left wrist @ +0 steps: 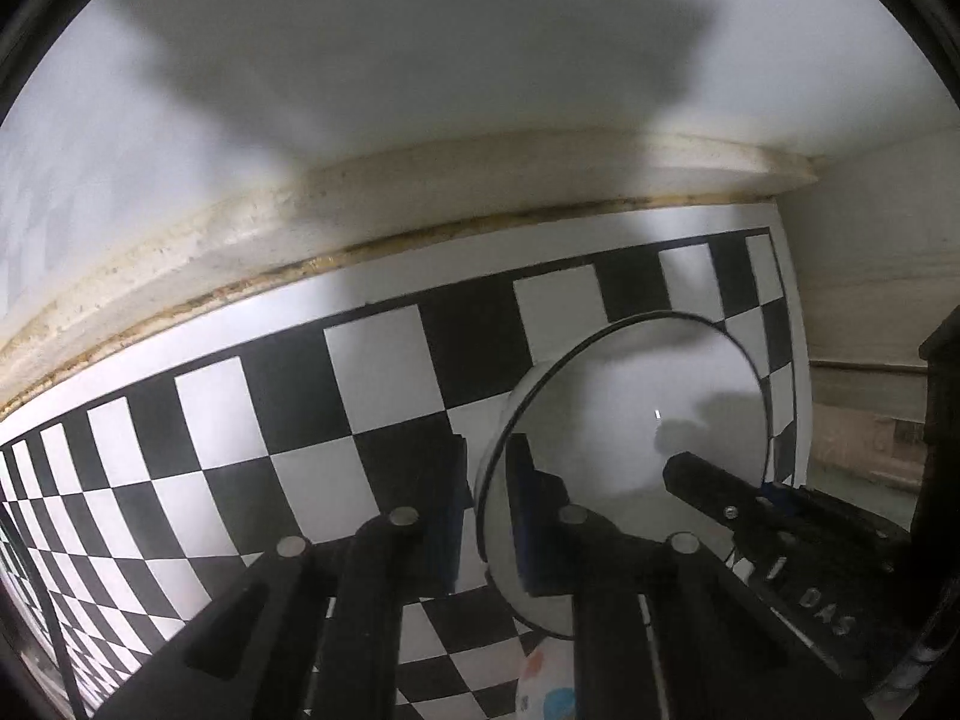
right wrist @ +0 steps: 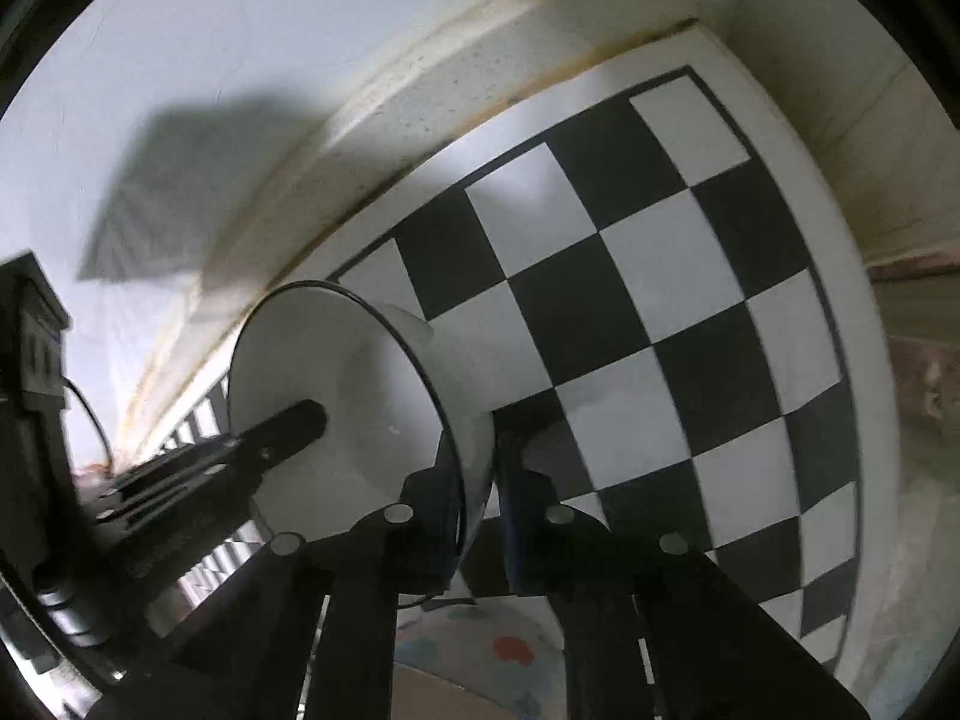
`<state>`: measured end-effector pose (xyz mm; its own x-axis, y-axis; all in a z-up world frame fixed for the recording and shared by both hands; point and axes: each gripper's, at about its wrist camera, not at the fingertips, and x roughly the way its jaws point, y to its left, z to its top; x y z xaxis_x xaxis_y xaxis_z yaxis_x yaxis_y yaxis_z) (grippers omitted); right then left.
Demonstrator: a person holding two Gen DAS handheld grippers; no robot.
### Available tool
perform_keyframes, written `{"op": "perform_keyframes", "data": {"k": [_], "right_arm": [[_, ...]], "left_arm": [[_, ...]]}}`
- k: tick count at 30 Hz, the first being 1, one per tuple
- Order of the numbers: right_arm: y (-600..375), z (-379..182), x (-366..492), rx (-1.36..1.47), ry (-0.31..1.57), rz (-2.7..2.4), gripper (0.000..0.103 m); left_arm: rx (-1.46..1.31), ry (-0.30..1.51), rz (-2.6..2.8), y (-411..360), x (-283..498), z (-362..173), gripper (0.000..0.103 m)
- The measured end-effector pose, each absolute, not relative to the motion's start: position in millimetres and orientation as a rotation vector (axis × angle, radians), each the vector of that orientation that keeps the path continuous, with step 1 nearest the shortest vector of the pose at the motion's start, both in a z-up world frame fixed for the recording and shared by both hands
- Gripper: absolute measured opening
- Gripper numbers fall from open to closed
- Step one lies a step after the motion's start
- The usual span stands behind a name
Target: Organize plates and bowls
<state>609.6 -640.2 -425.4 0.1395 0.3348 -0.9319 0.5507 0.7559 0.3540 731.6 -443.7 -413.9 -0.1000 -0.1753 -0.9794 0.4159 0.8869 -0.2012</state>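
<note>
A white bowl (left wrist: 630, 396) with a thin black rim hangs tilted over the checkered surface, held from both sides. My left gripper (left wrist: 489, 453) is shut on its left wall, one pad inside and one outside. On the opposite side one of my right gripper's fingers (left wrist: 702, 483) reaches inside the bowl. In the right wrist view the bowl (right wrist: 336, 372) sits left of centre. My right gripper (right wrist: 477, 450) is shut on the bowl's near wall there. One of my left gripper's fingers (right wrist: 288, 426) lies inside it.
The black-and-white checkered board (left wrist: 372, 372) (right wrist: 660, 276) ends at a stained white ledge and a wall behind it. A plate with coloured dots (left wrist: 546, 684) (right wrist: 510, 648) lies below the bowl, mostly hidden by the grippers. The board's right edge drops off.
</note>
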Motion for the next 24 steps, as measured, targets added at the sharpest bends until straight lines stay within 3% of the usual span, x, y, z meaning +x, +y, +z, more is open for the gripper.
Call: {"op": "perform_keyframes", "data": {"k": [9,24], "right_arm": [[-639,-414,602,0.742,1.469,-0.182,0.011],[-599,-320,548,0.686,1.360,-0.143,0.011]], "left_arm": [[0.220,1.555,-0.510,-450,720,-396,0.011],[0.198,1.398,-0.564,-403,672,-286,0.011]]}}
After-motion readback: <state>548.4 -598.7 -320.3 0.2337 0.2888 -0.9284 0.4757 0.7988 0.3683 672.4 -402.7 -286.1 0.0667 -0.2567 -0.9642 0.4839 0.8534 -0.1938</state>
